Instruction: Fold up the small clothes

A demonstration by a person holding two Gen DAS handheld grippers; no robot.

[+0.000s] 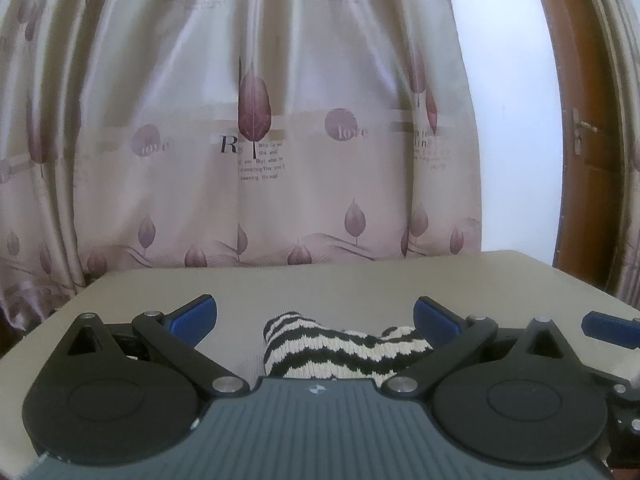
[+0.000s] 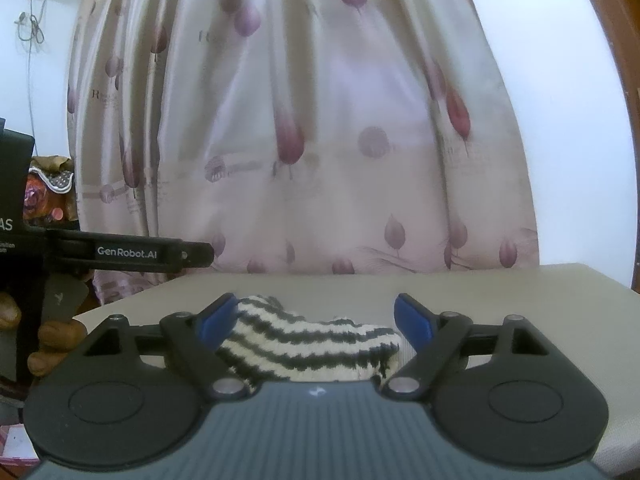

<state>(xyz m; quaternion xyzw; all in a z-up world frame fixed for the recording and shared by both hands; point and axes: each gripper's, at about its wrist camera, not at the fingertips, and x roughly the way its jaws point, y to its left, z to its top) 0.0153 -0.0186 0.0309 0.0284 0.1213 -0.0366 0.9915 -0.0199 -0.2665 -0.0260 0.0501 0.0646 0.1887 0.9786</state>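
Small cloth: a knitted piece with black and cream stripes [image 1: 340, 350] is seen lying bunched on the surface; in the right wrist view the same cloth [image 2: 308, 344] is spread from the 9 o'clock blue pad toward the 3 o'clock one.
Left gripper [image 1: 316, 316]: its jaws are spread wide; the cloth is seen between them, low and toward 3 o'clock; no pad is pressed on it.
Right gripper [image 2: 314, 316]: its jaws are spread wide too; the 9 o'clock pad is just beside the cloth, and whether it touches cannot be told; nothing is pinched.
Surface [image 1: 360, 280]: pale beige; bare beyond the cloth toward 12 o'clock.
Curtain [image 1: 256, 112]: pink with purple leaves; it is hung behind the surface.
Hand [image 2: 48, 336]: seen at 9 o'clock, wrapped around the other tool.
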